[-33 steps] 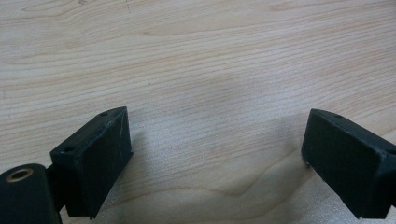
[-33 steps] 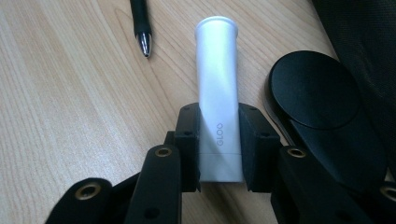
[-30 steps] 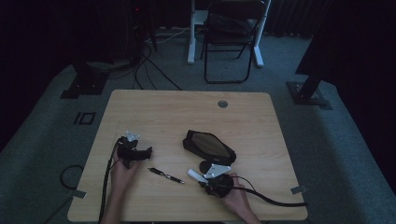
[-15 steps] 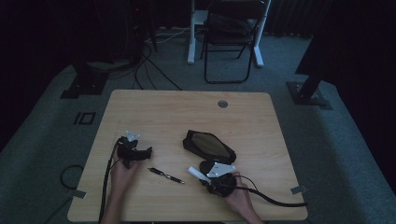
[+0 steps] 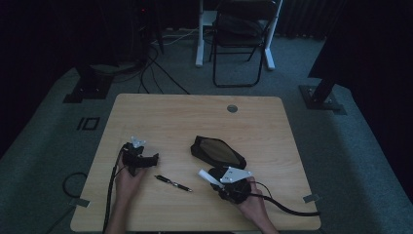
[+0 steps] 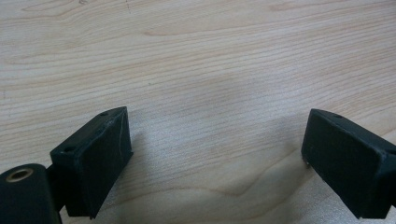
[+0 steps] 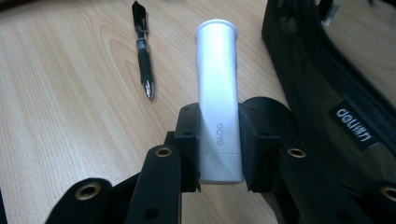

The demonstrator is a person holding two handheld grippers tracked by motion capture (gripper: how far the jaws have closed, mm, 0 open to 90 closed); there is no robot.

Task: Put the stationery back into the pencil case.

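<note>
My right gripper [image 7: 219, 144] is shut on a white glue stick [image 7: 217, 84], which points forward from between the jaws. In the high view the right gripper [image 5: 213, 179] holds the glue stick [image 5: 204, 174] just above the table, near the front. A black pen [image 5: 173, 183] lies to its left, and the pen [image 7: 142, 51] also shows in the right gripper view. A black mesh pencil case [image 5: 217, 151] lies open just behind the gripper. My left gripper [image 5: 152, 159] rests at the left of the table. Its jaws stand wide open over bare wood, with nothing between the left gripper's [image 6: 215, 154] fingers.
The wooden table [image 5: 195, 112] has a round cable hole [image 5: 232, 108] near its far edge. The pencil case [image 7: 327, 70] sits close on the right of the held stick. A folding chair [image 5: 243, 39] and cables stand on the floor beyond the table.
My right gripper has risen a little with the glue stick in it. The left gripper, pen and pencil case have stayed put.
</note>
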